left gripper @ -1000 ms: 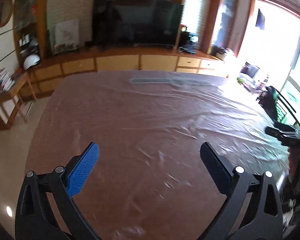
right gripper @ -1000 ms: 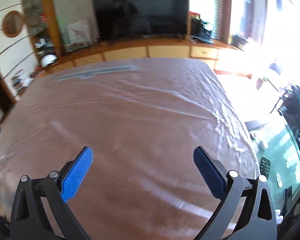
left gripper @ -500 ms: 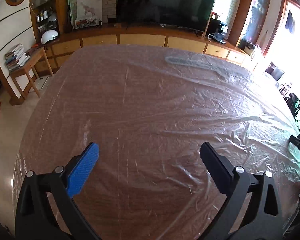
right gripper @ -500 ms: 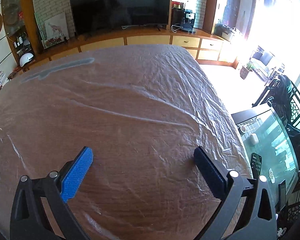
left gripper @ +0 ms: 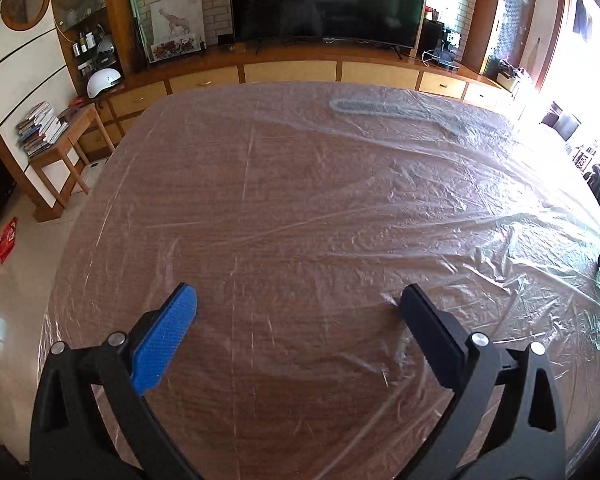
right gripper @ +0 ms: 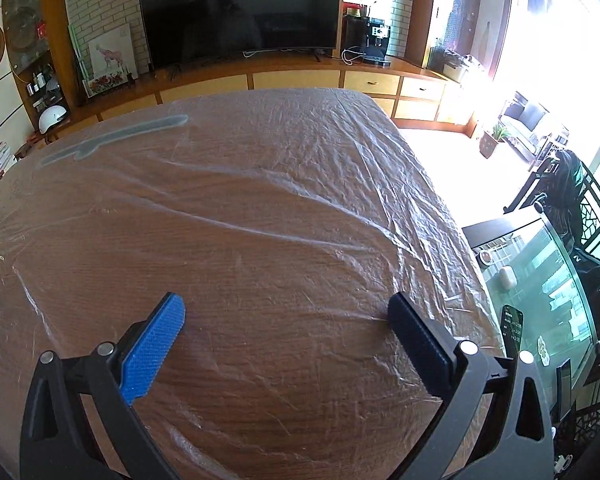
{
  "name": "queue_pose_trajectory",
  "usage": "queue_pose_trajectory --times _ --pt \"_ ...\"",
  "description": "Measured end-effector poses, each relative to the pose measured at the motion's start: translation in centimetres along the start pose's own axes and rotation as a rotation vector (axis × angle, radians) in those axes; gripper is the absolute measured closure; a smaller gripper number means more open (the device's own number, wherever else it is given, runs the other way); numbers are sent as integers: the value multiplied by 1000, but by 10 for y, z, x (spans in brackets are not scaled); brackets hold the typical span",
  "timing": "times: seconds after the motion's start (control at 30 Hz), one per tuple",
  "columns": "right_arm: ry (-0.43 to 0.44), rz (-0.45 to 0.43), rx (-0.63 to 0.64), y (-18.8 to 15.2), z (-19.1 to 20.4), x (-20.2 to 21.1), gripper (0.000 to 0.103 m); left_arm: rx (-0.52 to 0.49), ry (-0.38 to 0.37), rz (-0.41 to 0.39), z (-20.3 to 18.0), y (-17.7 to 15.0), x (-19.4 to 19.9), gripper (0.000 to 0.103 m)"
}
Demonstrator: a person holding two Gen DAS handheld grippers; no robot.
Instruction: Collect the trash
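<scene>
A clear, wrinkled plastic sheet [left gripper: 380, 200] covers a large brown wooden table [left gripper: 280, 400]; it also shows in the right wrist view [right gripper: 300, 184]. A grey-blue strip [left gripper: 396, 110] lies under the sheet near the far edge, also seen in the right wrist view [right gripper: 116, 136]. My left gripper [left gripper: 296, 308] is open and empty above the near part of the table. My right gripper [right gripper: 286, 312] is open and empty above the table's right side. No loose trash item shows on the sheet.
A long wooden cabinet [left gripper: 292, 72] with a big TV [left gripper: 324, 0] stands beyond the table. A small side table with books [left gripper: 56, 136] is at the left. A glass table [right gripper: 540, 300] with a phone and small items is at the right.
Both views have tilted down and pulled back, so more of the table shows. Both grippers stay open and empty.
</scene>
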State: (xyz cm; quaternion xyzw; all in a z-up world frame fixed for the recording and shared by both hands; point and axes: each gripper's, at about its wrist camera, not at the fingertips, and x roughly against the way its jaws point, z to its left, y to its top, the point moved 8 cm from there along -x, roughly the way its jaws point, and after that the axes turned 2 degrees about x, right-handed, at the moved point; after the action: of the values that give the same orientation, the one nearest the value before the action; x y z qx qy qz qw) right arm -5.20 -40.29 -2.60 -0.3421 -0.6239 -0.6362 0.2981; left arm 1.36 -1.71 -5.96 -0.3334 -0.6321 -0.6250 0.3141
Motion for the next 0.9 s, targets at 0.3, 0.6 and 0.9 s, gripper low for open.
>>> queue_pose_trajectory --times 0.3,0.6,0.9 --pt "0 0 0 0 -1 0 4 0 0 0 0 0 0 1" --pt "0 0 0 0 0 0 4 6 3 0 7 0 -3 1" --pt "0 0 0 0 0 0 4 6 4 0 7 -1 -3 1"
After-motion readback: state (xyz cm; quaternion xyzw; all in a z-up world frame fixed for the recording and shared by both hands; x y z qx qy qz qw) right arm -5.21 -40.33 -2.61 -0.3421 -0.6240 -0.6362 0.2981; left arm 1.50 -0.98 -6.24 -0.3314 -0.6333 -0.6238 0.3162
